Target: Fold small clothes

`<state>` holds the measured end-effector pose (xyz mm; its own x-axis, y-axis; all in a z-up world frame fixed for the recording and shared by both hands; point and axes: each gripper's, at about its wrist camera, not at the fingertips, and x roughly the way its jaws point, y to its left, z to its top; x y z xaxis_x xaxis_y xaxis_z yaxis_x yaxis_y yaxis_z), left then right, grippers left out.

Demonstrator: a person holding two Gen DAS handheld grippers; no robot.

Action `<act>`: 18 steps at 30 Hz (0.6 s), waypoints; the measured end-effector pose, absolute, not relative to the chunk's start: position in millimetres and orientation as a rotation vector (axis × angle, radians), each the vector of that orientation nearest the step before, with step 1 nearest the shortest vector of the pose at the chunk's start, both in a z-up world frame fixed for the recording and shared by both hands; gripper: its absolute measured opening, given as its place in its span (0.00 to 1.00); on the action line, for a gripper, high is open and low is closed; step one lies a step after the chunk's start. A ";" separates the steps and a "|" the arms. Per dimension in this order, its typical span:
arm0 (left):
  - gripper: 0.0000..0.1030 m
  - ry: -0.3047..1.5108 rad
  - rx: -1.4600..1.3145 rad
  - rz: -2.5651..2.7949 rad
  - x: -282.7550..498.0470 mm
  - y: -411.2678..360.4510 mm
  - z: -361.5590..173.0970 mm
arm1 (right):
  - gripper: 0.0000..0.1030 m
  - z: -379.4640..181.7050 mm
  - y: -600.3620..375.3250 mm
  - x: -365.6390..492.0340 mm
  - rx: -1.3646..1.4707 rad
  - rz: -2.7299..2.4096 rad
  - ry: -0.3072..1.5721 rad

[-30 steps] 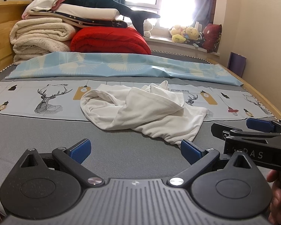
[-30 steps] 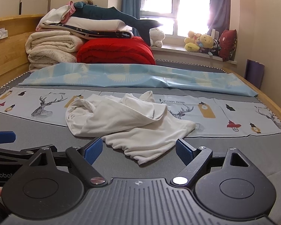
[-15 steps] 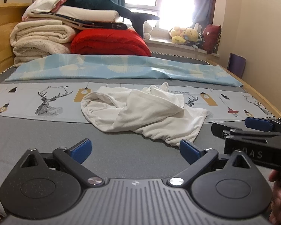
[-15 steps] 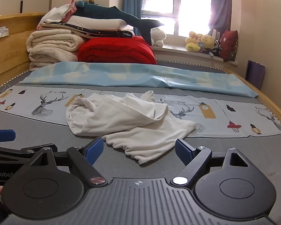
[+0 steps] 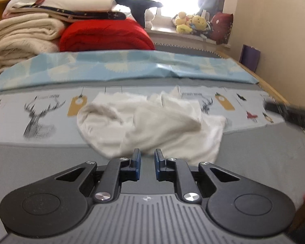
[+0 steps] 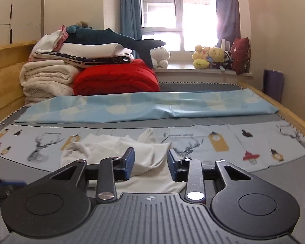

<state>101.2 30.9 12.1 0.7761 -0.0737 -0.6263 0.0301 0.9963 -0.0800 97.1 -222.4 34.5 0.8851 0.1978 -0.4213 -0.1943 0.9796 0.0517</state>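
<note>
Your left gripper (image 5: pixel 146 163) is closing, narrow gap left, nothing pinched, near edge of the white garment (image 5: pixel 152 126) just past the tips. Your right gripper (image 6: pixel 151 163) is closing too, about half-wide, pads clear of cloth. Garment lies crumpled on the bed (image 5: pixel 264 154), across the deer-print sheet (image 5: pixel 40 113).

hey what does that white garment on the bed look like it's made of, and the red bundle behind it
White garment: looks like thin, soft knit cotton, matte; it slumps in loose, rounded folds with no sheen. The weave itself is too blurred to confirm.
Red bundle: looks like a thick padded quilt or fleece blanket, matte; bulky rounded folds with soft stitched ridges.
</note>
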 end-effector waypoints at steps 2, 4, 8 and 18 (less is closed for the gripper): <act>0.15 0.679 -0.067 -0.059 129.3 37.6 3.5 | 0.38 25.1 -226.7 102.6 0.001 0.176 0.430; 0.15 0.684 -0.085 -0.059 155.6 45.1 -13.9 | 0.43 12.7 -234.4 104.0 0.047 0.151 0.460; 0.15 0.793 -0.179 0.012 200.8 58.5 -59.4 | 0.55 10.4 -237.7 109.1 0.159 0.215 0.511; 0.63 0.686 -0.337 0.044 268.1 53.4 -75.4 | 0.63 5.9 -220.6 130.5 0.007 0.323 0.578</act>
<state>268.1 53.4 -75.4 0.7749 -0.0707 -0.6282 -0.1498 0.9449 -0.2911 130.5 -220.6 5.9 0.7886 0.3017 -0.5359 -0.2975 0.9498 0.0969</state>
